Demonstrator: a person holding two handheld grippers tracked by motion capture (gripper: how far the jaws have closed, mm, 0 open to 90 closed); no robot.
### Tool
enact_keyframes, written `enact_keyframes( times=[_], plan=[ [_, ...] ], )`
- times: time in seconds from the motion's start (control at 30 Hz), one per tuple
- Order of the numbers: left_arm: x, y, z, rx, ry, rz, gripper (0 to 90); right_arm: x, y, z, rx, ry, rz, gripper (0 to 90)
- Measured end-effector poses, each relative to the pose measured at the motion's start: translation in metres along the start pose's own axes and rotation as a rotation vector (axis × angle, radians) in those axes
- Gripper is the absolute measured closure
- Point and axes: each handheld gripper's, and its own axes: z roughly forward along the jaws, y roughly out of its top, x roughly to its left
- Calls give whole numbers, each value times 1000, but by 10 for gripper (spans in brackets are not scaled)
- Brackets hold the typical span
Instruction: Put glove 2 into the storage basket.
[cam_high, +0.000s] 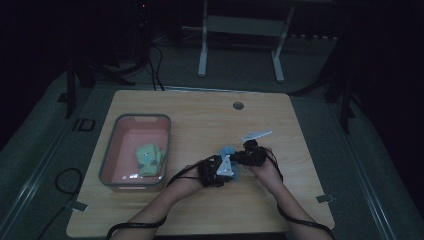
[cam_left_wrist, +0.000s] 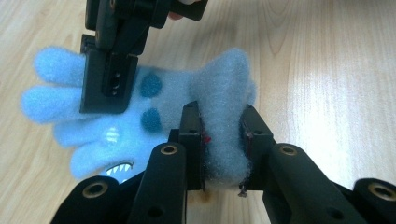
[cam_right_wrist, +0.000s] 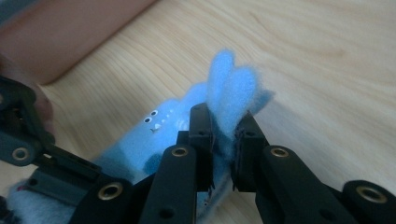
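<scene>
A fuzzy light-blue glove (cam_left_wrist: 140, 107) with dark blue dots and a toothy face is held between both grippers over the wooden table (cam_high: 200, 125). My left gripper (cam_left_wrist: 223, 121) is shut on the glove's cuff, and the fabric bunches between its pads. My right gripper (cam_right_wrist: 224, 123) is shut on the glove's fingers, which stick up past its jaws. In the high view the left gripper (cam_high: 220, 167) and the right gripper (cam_high: 241, 156) sit close together at the table's middle front, with the glove (cam_high: 229, 151) between them.
A pink bin with a grey rim (cam_high: 107, 155) stands at the table's left and holds a green glove (cam_high: 150, 159). A round cable hole (cam_high: 238, 105) lies near the far edge. Cables trail from both grippers toward the near edge.
</scene>
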Motion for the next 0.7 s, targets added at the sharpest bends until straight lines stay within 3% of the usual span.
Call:
enact_keyframes(
  times=[0.17, 0.33, 0.7],
  plan=[
    [5, 1, -16, 3, 14, -5, 762, 6, 13, -5, -37, 29, 3, 814],
    [12, 1, -39, 9, 40, 3, 762, 18, 33, -9, -63, 40, -35, 816],
    [18, 0, -69, 16, 87, -4, 762, 38, 65, -10, -90, 64, -74, 819]
  ],
)
